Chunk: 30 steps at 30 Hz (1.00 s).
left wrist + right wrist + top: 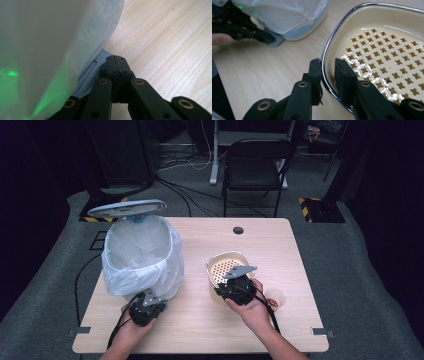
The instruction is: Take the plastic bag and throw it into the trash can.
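Item: pedal bin lined with a white bag, lid raised, standing at nine o'clock on the table. Left gripper, jaws pressed together on nothing, is resting on the bin's grey pedal; judged step: holding the lid open. Item: cream perforated basket, sitting right of centre, mouth facing up, long axis running roughly six to twelve o'clock. Right gripper is pinching its chrome rim, one jaw inside, one outside. Next move likely calls for lifting and tipping it toward nine o'clock, over the bag.

No legible text anywhere.
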Motion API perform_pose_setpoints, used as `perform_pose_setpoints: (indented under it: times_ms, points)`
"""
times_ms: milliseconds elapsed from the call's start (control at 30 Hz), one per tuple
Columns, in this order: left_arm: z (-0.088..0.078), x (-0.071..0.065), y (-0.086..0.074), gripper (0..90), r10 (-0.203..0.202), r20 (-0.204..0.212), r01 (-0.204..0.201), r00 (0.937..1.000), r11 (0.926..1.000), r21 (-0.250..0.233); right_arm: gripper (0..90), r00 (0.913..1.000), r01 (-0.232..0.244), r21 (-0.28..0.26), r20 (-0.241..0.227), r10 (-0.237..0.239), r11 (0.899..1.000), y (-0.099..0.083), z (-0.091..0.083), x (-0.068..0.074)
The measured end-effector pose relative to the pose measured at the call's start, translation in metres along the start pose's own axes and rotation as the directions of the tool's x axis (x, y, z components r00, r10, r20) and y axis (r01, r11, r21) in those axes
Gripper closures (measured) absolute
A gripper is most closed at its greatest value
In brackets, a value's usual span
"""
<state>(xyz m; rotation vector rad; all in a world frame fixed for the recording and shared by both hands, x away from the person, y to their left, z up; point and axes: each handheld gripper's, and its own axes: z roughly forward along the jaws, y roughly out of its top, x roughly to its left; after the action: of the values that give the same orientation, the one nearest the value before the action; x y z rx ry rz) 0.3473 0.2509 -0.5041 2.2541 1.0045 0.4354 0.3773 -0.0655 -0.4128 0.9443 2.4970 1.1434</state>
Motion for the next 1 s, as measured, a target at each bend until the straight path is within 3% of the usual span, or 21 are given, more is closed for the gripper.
perform_pose_setpoints:
  times_ms: [433,567,700,1000]
  points:
    - [0.000,0.000,0.000,90.0,0.001,-0.001,-0.001,1.0000,1.0000,0.002,74.9,0.9995,0.019,0.001,-0.027,-0.019,1.000,-0.010,-0.008,0.017]
    - [0.000,0.000,0.000,90.0,0.000,-0.001,0.000,1.0000,1.0000,0.002,66.3,0.9995,0.016,-0.021,-0.028,-0.017,1.000,-0.010,-0.012,0.019]
    - [0.000,0.001,0.000,90.0,0.009,-0.001,-0.009,1.0000,1.0000,0.003,60.1,0.9994,0.023,-0.045,-0.023,-0.024,0.999,-0.009,-0.021,0.016]
    - [0.000,0.000,0.000,90.0,-0.001,-0.002,0.001,1.0000,1.0000,0.003,50.3,0.9993,-0.027,-0.094,0.022,0.029,0.995,-0.015,-0.049,0.001]
